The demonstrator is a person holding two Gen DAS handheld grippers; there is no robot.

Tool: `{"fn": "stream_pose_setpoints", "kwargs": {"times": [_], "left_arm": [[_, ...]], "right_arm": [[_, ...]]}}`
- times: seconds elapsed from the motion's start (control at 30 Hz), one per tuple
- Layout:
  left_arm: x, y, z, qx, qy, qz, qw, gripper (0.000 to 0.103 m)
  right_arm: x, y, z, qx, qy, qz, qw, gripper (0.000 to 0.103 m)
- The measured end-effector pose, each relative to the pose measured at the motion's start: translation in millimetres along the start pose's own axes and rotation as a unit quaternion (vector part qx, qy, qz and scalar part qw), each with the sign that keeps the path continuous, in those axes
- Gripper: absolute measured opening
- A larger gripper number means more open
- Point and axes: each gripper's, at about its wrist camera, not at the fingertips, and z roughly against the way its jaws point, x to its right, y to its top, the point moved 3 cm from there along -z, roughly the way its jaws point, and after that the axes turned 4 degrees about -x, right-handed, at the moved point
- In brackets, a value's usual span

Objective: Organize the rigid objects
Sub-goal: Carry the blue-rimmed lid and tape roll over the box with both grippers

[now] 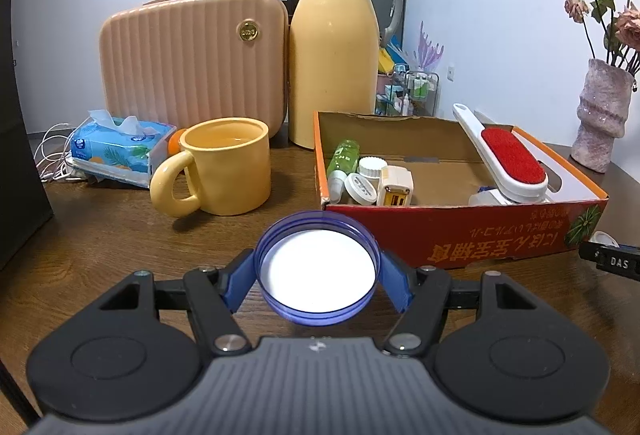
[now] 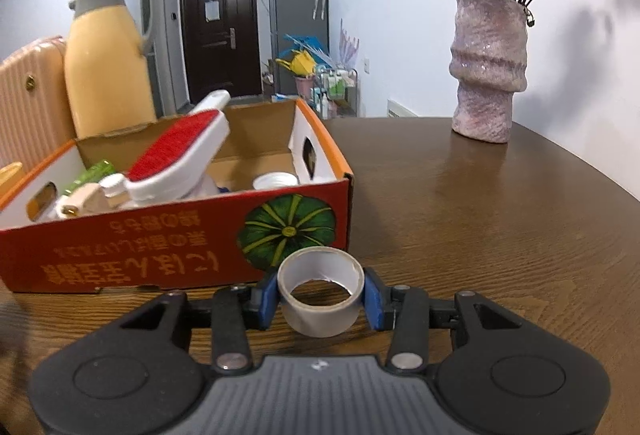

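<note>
My left gripper (image 1: 318, 271) is shut on a round blue lid with a white inside (image 1: 318, 269), held just in front of the red cardboard box (image 1: 460, 235). My right gripper (image 2: 320, 295) is shut on a roll of clear tape (image 2: 320, 293), held above the table in front of the same box (image 2: 160, 251), near its right corner. The box holds a red-and-white lint brush (image 1: 508, 155), a green bottle (image 1: 344, 157), white jars (image 1: 362, 187) and a small cream device (image 1: 396, 189).
A yellow mug (image 1: 224, 171), a tissue pack (image 1: 116, 151), a pink ribbed case (image 1: 192, 59) and a yellow thermos (image 1: 334, 47) stand left of and behind the box. A pink vase with dried roses (image 2: 488, 71) stands at the right on the wooden table (image 2: 480, 215).
</note>
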Motion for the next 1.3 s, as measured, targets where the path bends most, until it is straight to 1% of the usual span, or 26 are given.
{"fn": "stream_pose_setpoints", "kwargs": {"times": [0.13, 0.37, 0.53, 0.63, 0.83, 1.07, 1.3], "left_arm": [[0, 1, 3, 0.007, 0.001, 0.002, 1.0000, 0.067], [-2, 10, 18, 0.033, 0.005, 0.016, 0.9993, 0.067], [3, 18, 25, 0.058, 0.019, 0.017, 0.9980, 0.067], [4, 26, 26, 0.062, 0.015, 0.033, 0.9974, 0.067], [11, 41, 20, 0.075, 0.020, 0.046, 0.9959, 0.067], [23, 57, -2, 0.076, 0.028, 0.057, 0.9951, 0.067], [26, 74, -27, 0.074, 0.033, 0.068, 0.9944, 0.067]], "right_arm": [[-5, 0, 21, 0.027, 0.014, 0.001, 1.000, 0.042], [-26, 5, 55, 0.080, 0.059, 0.014, 0.995, 0.042], [-50, 10, 67, 0.107, 0.086, 0.037, 0.990, 0.042], [-65, 15, 69, 0.121, 0.095, 0.052, 0.987, 0.042], [-82, 28, 65, 0.141, 0.109, 0.057, 0.982, 0.042], [-92, 41, 45, 0.151, 0.110, 0.059, 0.981, 0.042], [-98, 55, 22, 0.153, 0.111, 0.060, 0.980, 0.042]]}}
